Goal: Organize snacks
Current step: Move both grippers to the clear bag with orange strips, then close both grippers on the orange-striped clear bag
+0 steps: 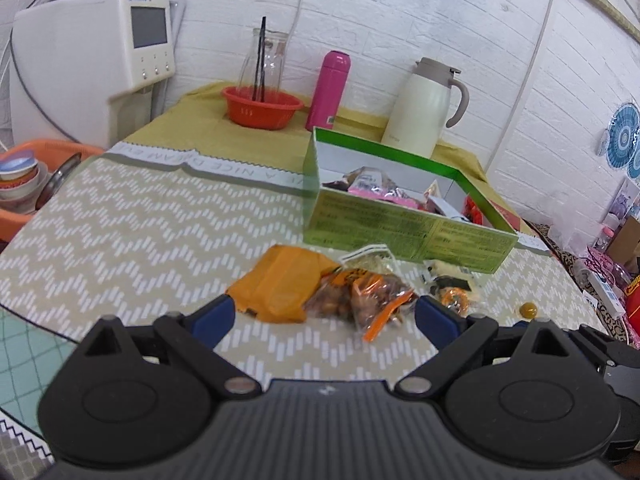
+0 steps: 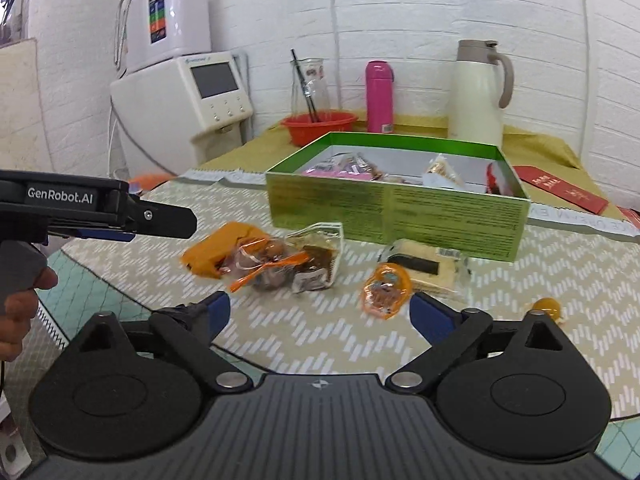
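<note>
A green box holding several snack packets stands on the table. In front of it lie loose snacks: an orange packet, a clear nut bag with orange trim, a brown-and-white packet, a small orange packet, a pale wafer pack and a yellow candy. My left gripper is open, just short of the orange packet and nut bag; it shows from the side in the right wrist view. My right gripper is open and empty near the small orange packet.
At the back stand a red basket with a glass carafe, a pink bottle and a cream jug. A white appliance stands at the left. An orange tub of bowls sits beside the table edge.
</note>
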`<state>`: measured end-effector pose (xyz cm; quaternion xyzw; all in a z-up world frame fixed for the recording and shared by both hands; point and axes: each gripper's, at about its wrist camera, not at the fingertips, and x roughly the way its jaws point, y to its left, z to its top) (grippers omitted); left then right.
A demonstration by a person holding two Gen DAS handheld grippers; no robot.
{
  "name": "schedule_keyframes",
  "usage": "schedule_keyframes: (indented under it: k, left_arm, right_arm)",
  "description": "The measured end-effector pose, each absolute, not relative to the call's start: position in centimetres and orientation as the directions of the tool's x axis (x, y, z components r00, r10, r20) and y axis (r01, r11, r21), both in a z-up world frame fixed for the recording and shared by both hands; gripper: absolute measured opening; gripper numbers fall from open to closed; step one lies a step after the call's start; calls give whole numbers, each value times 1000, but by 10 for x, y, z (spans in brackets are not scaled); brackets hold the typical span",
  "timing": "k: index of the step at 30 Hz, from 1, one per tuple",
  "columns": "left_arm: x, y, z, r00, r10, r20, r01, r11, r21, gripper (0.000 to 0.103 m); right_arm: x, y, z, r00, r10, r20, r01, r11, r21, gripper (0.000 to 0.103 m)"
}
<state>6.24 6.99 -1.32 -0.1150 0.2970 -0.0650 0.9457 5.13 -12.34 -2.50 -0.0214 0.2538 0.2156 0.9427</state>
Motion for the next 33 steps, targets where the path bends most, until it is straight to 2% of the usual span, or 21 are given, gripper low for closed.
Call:
schedule_keyframes:
  k: [4, 6, 7, 10, 14, 16, 17, 20, 28, 30, 31, 32, 33]
  left_arm:
    - [57, 90, -16, 816, -177, -550, 26, 962, -271, 96]
    - [56, 99, -17, 818, -168, -550, 14, 962, -273, 96]
    - [56, 102, -17, 815, -164, -555, 12, 964, -267, 96]
    - [59, 109, -19, 810, -158, -565, 10, 967, -256, 96]
    - [62, 115, -21, 804, -195, -562, 38, 960, -278, 96]
    - [63, 114, -22, 800, -225, -556, 64, 954, -294, 96]
    - [63, 113, -22, 798, -246, -551, 82, 949, -305, 96]
    - [67, 105, -24, 776, -314, -547, 148, 934, -325, 96]
    - [78, 50, -40, 676, -487, -553, 330, 871, -365, 96]
    - [84, 35, -43, 649, -520, -555, 368, 853, -370, 96]
    - [87, 27, -43, 635, -536, -557, 387, 844, -372, 91]
    - [90, 20, -44, 623, -548, -559, 401, 837, -373, 89]
    - [93, 15, -44, 611, -559, -560, 412, 829, -377, 82]
  right_arm:
    - [63, -98, -30, 752, 417, -511, -441, 894, 82, 103]
    - [70, -89, -33, 744, 427, -513, -439, 892, 105, 82]
    - [72, -86, -34, 742, 431, -512, -433, 893, 124, 80]
    - [80, -78, -39, 732, 447, -515, -421, 890, 174, 80]
    - [89, -65, -44, 748, 415, -518, -398, 905, 150, 79]
    - [91, -69, -47, 743, 418, -523, -394, 905, 164, 37]
    - [90, -74, -47, 740, 423, -522, -390, 903, 179, 26]
    - [78, -90, -45, 742, 425, -519, -395, 902, 174, 21]
    - [34, -147, -49, 759, 351, -549, -323, 934, 151, 19]
    - [30, -155, -50, 765, 334, -551, -302, 941, 151, 23]
    - [29, -159, -50, 770, 330, -546, -296, 943, 152, 26]
    - [29, -161, -50, 773, 329, -542, -293, 944, 156, 34]
    - [29, -162, -49, 781, 319, -537, -281, 947, 153, 36]
